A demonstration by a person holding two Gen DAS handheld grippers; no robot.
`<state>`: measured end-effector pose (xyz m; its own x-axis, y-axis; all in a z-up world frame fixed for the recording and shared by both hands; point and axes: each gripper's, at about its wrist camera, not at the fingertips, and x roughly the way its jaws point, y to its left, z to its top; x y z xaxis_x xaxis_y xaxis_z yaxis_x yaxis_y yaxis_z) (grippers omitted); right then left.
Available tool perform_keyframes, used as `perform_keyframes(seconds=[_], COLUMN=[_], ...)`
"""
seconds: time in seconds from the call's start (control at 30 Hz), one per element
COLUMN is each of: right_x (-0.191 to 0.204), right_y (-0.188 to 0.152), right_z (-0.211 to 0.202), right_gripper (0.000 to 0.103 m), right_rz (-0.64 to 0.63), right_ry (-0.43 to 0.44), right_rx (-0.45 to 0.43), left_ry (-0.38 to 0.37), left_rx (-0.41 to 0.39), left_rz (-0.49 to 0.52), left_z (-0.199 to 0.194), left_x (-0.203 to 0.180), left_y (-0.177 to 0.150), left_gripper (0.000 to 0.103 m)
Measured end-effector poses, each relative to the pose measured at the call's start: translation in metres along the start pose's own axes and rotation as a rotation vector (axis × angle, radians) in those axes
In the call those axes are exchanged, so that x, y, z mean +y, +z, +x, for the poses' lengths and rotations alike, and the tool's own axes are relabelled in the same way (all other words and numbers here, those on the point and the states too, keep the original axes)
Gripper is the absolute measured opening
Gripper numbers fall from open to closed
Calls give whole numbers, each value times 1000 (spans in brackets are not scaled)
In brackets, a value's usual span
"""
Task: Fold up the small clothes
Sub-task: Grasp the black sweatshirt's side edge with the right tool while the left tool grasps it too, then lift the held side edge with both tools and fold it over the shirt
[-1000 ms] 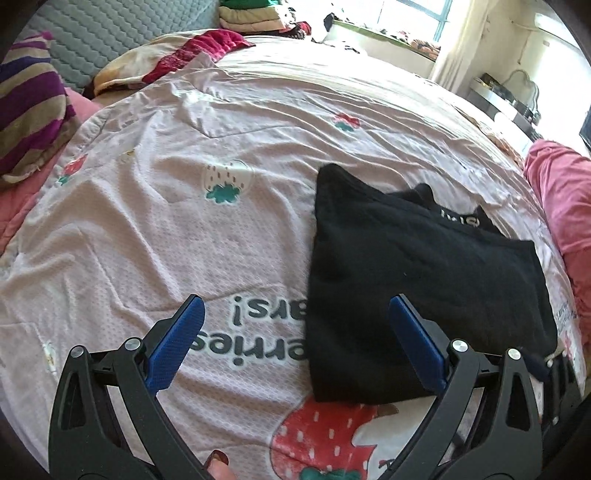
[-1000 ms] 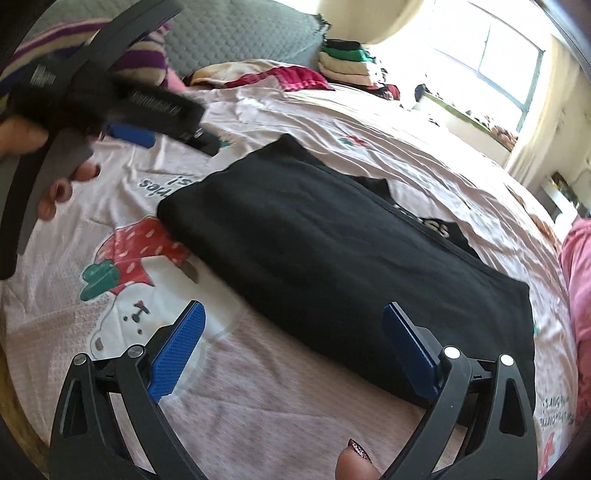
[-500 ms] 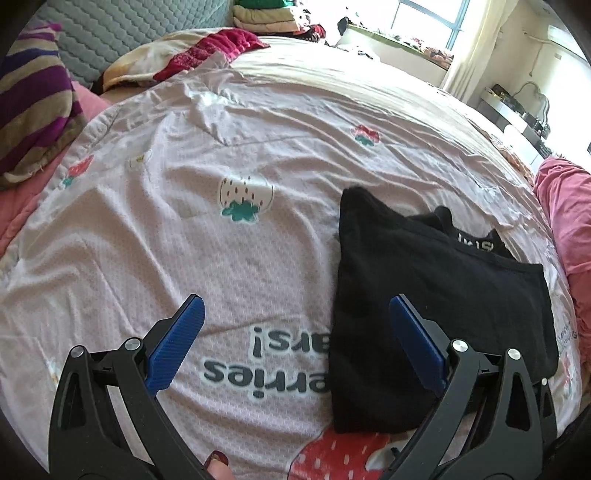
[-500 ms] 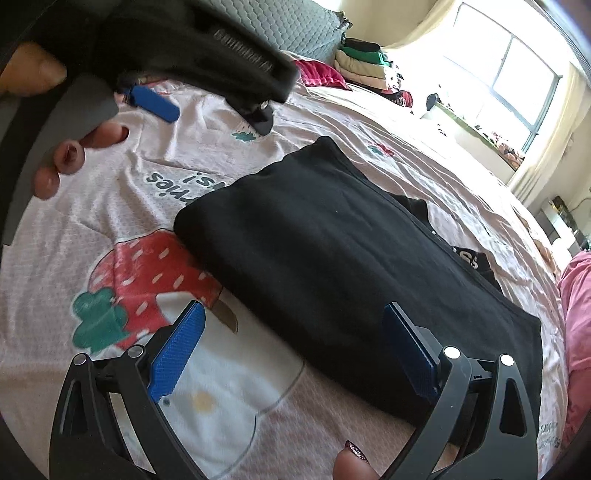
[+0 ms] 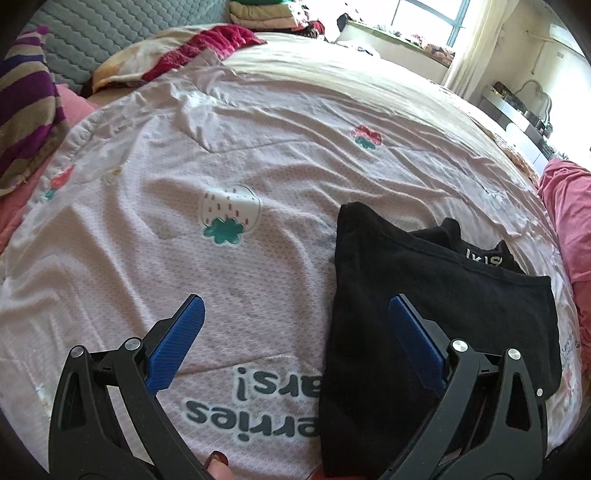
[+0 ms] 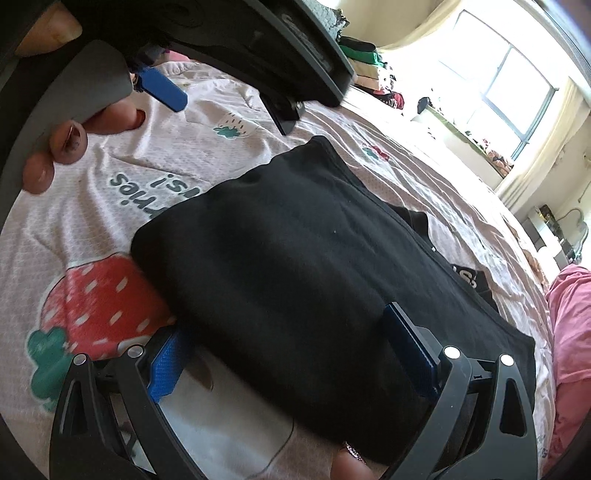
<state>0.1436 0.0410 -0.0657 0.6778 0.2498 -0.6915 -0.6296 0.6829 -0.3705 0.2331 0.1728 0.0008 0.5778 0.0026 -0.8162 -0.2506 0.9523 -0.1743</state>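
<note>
— Where was the garment?

— The black garment (image 5: pixel 439 317) lay folded flat on the bed's pink strawberry-print cover (image 5: pixel 258 155), a rough rectangle with a second black layer sticking out past its far edge, white lettering on that part. Nothing was lifting it.

— Left tool?

— The left tool (image 5: pixel 295 336) hovered above the cover, jaws spread wide, nothing between them. Its right blue pad sat over the garment's left edge in the left wrist view; its left pad was over bare cover near the grey printed letters. Whether it touched the cloth — couldn't tell.

— Right tool?

— The right tool (image 6: pixel 291 350) was low at the garment's near edge, also gaping, nothing gripped. Its right pad was over the black fabric, its left pad on the cover beside the big red strawberry print (image 6: pixel 99 295), so the near edge ran between the two fingers. A fingertip showed at the bottom of that view.

— Anything else?

— A striped purple pillow (image 5: pixel 26 122) at the left, a stack of folded clothes (image 5: pixel 266 14) at the far end of the bed, a pink blanket (image 5: pixel 569 221) on the right, a bright window (image 6: pixel 509 88) behind. The person's left hand (image 6: pixel 62 140) showed in the right wrist view, wrapped around the left tool's handle.
</note>
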Motion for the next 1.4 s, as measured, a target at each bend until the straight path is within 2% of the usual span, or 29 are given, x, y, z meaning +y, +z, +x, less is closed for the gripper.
perform_keyframes(seconds=[0.23, 0.27, 0.53, 0.6, 0.7, 1.0, 1.2, 1.27, 1.3, 1.33, 1.37, 1.4], right_x=[-5, -7, -24, -27, -31, -42, -47, -50, -50, -51, -52, -54], right_y=[10, 10, 10, 9, 7, 0, -7, -9, -11, -12, -14, -15], right_z=[12, 13, 3, -3, -10, -29, -39, -41, -44, -46, -48, -49], right_gripper=[94, 91, 57, 42, 25, 20, 19, 19, 19, 19, 18, 18], right_rz=[15, 21, 78, 90, 101, 163, 199, 209, 218, 226, 231, 239], right_ry=[-48, -49, -7, 2, 1, 3, -1, -3, -5, -6, -9, -17], right_rx=[-9, -13, -87, -116, -154, -215, -241, -249, -255, -260, -263, -269], left_ry=[-31, -37, -126, -146, -182, -277, -378, -409, -420, -429, -428, -417], left_rx=[55, 76, 142, 148, 161, 179, 181, 177, 172, 165, 160, 151], left_rz=[-1, 0, -50, -55, -65, -78, -128, -127, -122, -111, -102, -88], left_z=[24, 31, 51, 53, 56, 61, 59, 55, 52, 47, 44, 39], left_x=[0, 0, -2, -4, -7, -21, -30, -37, -42, -48, -52, -57], left_y=[14, 15, 18, 19, 19, 17, 16, 14, 13, 12, 12, 11], left_gripper=[93, 93, 93, 93, 93, 93, 65, 46, 41, 29, 23, 22])
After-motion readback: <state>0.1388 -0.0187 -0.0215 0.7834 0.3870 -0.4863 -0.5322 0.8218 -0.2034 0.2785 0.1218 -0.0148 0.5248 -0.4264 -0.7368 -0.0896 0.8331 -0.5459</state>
